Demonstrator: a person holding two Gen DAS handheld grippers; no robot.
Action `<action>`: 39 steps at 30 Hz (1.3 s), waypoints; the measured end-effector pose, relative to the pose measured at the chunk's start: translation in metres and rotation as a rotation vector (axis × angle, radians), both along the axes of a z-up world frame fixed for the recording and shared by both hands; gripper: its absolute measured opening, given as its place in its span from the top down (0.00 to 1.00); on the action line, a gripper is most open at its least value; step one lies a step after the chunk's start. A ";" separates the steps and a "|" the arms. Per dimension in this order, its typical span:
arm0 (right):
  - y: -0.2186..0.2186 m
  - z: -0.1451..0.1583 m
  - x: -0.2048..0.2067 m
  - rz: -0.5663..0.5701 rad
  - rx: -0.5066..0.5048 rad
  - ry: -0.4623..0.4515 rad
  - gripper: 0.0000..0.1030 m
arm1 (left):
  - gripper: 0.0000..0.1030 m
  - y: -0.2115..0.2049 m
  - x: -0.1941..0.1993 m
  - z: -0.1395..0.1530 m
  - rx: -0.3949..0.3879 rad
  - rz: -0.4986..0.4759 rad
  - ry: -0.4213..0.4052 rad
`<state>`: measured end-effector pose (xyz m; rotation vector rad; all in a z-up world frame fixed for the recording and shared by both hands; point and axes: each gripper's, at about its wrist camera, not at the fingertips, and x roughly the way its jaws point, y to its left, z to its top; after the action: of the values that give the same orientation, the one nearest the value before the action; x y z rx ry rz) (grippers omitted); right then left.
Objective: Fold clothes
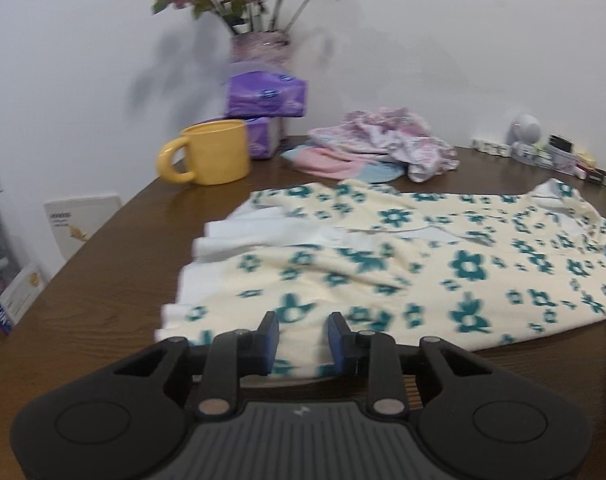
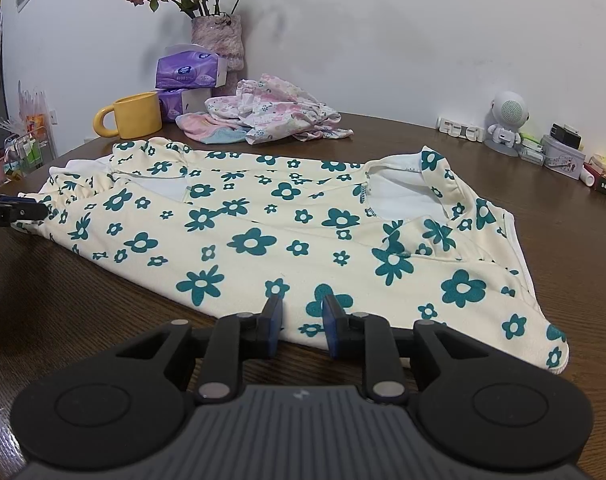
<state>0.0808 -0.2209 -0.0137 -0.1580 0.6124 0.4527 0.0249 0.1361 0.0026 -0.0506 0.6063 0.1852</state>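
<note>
**Both tongs at the near hem of the flowered garment**

The right gripper sits at the near edge of the cream garment printed with teal flowers, its blue-padded jaws a little apart with the hem lying between them; whether the pads actually press the cloth I cannot tell. The left gripper stands at the same garment's other end, jaws likewise a little apart with cloth between them; its view is blurred, so the grip cannot be judged there either; in the right wrist view its black tip shows at the garment's far-left edge.

The garment lies spread flat on the dark brown wooden table, reaching away from both tongs; white lining shows at its folded parts.

Beyond it, ahead of the right gripper, lies a crumpled pile of pink and pale floral clothes; left of that stands a yellow ceramic mug; behind the mug, two stacked purple tissue packs; farther still, a mottled pink vase of dried roses against the white wall; far right, a small white robot figurine.
</note>
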 end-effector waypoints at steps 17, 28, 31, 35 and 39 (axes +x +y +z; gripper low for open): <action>0.001 0.000 0.000 -0.005 -0.008 -0.004 0.76 | 0.69 0.017 -0.005 0.000 -0.014 0.053 0.000; 0.005 0.020 0.011 0.035 0.070 -0.043 0.73 | 0.59 -0.050 0.030 0.032 -0.009 -0.188 -0.089; 0.016 0.028 0.026 0.064 0.061 -0.058 0.71 | 0.59 -0.078 0.056 0.031 -0.013 -0.264 -0.070; 0.033 0.021 0.050 0.099 0.039 -0.012 0.71 | 0.59 -0.101 0.086 0.020 -0.010 -0.295 -0.026; 0.040 0.010 0.059 0.111 0.008 0.016 0.71 | 0.59 -0.106 0.102 0.003 -0.008 -0.278 0.029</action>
<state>0.1403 -0.1810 -0.0041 -0.1813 0.6191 0.5638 0.1273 0.0303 0.0054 0.0292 0.6366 -0.0863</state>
